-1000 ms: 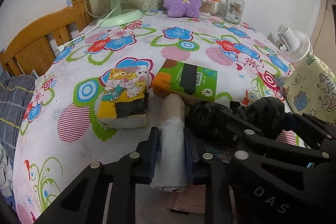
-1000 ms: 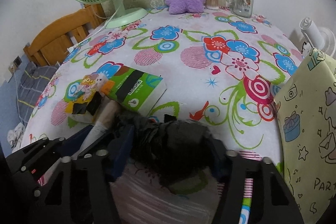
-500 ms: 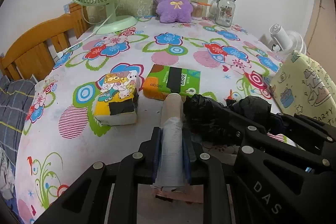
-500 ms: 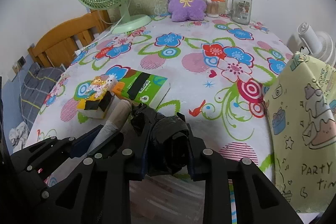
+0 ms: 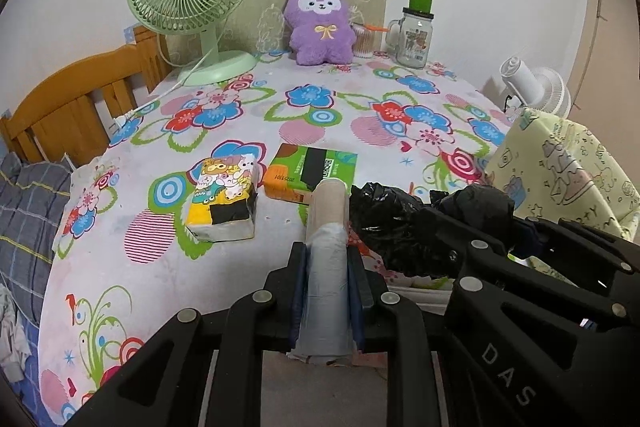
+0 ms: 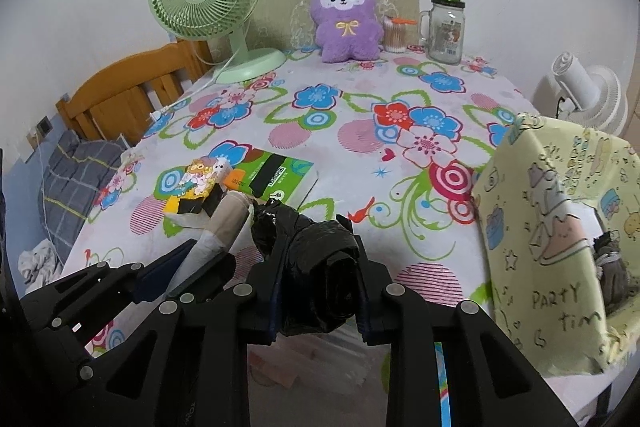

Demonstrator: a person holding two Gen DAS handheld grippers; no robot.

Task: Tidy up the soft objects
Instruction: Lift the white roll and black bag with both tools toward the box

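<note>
Left tongs (image 5: pixel 326 279) are pinching a grey roll (image 5: pixel 325 291) upright between the pads. Right tongs (image 6: pixel 318 291), having just been closing, are squeezing a black bag roll (image 6: pixel 320 279), its loose end (image 6: pixel 270 227) trailing ahead. Risk: slippery film sliding out or unrolling; tissue packs (image 5: pixel 224 199) lying ahead may get knocked.

Right gripper (image 6: pixel 318 291): lower centre, pads pressed on black bag roll (image 6: pixel 320 267).
Left gripper (image 6: pixel 188 267): lower left, clamped on pale roll (image 6: pixel 224 223).
Tissue packs (image 6: pixel 240 183): centre-left on flowered tablecloth (image 6: pixel 360 115).
</note>
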